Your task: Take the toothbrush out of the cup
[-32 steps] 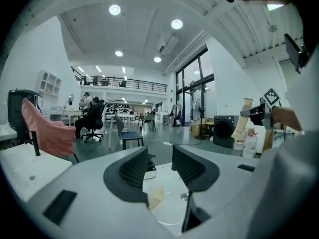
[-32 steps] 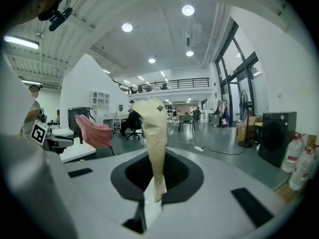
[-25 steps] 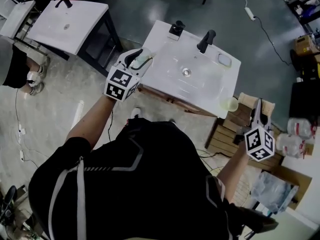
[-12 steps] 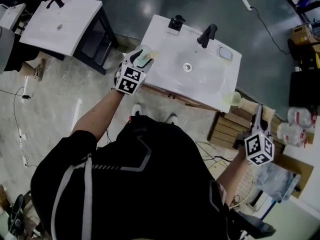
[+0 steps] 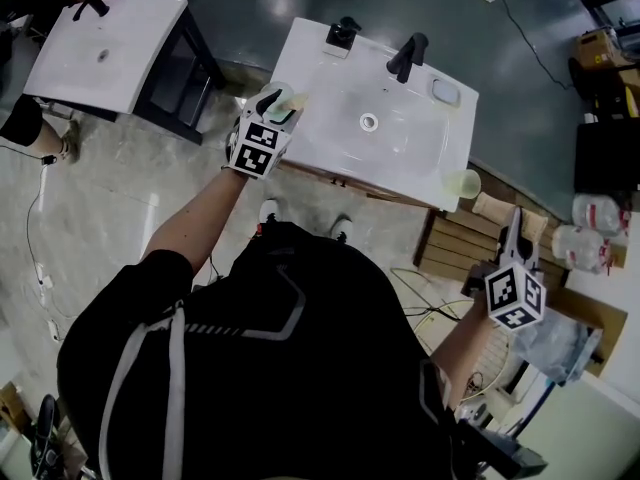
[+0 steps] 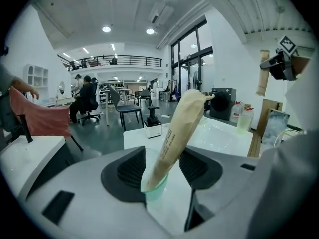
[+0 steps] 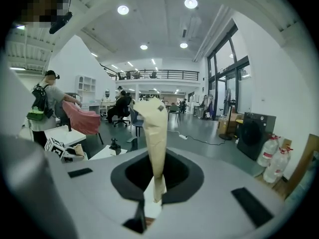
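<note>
A pale green translucent cup [image 6: 156,188] stands on the left front corner of the white sink top [image 5: 400,163], with a toothbrush in a tan paper sleeve [image 6: 178,128] leaning in it. My left gripper [image 6: 162,169] has just been opening. Its jaws stand wide around the cup, with a gap at the right pad. In the head view the left gripper [image 5: 281,101] is at that corner. My right gripper [image 7: 155,195] is shut on a second paper-wrapped toothbrush [image 7: 153,133], held upright. In the head view it [image 5: 517,230] hovers right of the sink, over wooden crates.
On the sink top are a black faucet [image 5: 406,58] and a soap dispenser [image 5: 343,34] at the back, and another pale cup [image 5: 462,182] on the right front corner. Wooden crates [image 5: 462,256] and water jugs [image 5: 590,230] lie at the right. A second sink [image 5: 100,53] stands far left.
My left gripper has come down with the cup onto the sink's left front corner. The right gripper has shifted only a little beside the crates.
</note>
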